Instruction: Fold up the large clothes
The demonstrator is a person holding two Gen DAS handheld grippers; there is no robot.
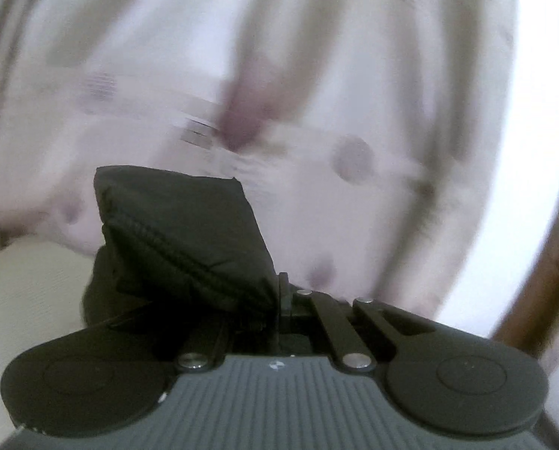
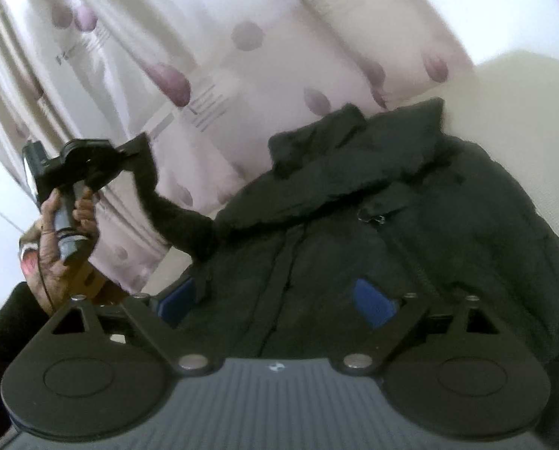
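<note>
Above the bed (image 2: 504, 86) | left hand-held gripper (image 1: 279, 300) clenched on jacket (image 2: 391, 206) sleeve | right hand-held gripper (image 2: 279, 300) jaws spread

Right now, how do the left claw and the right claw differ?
The left claw is shut on the black jacket's sleeve, lifted in front of the curtain; the right claw stands open, gripping nothing. The left claw is raised off the jacket; the right claw hovers low over its front. Both are black.

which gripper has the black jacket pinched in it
The left gripper: shut on a stretched-out part of the black jacket, lifted before the curtain. The right gripper is open over the jacket's body.
</note>
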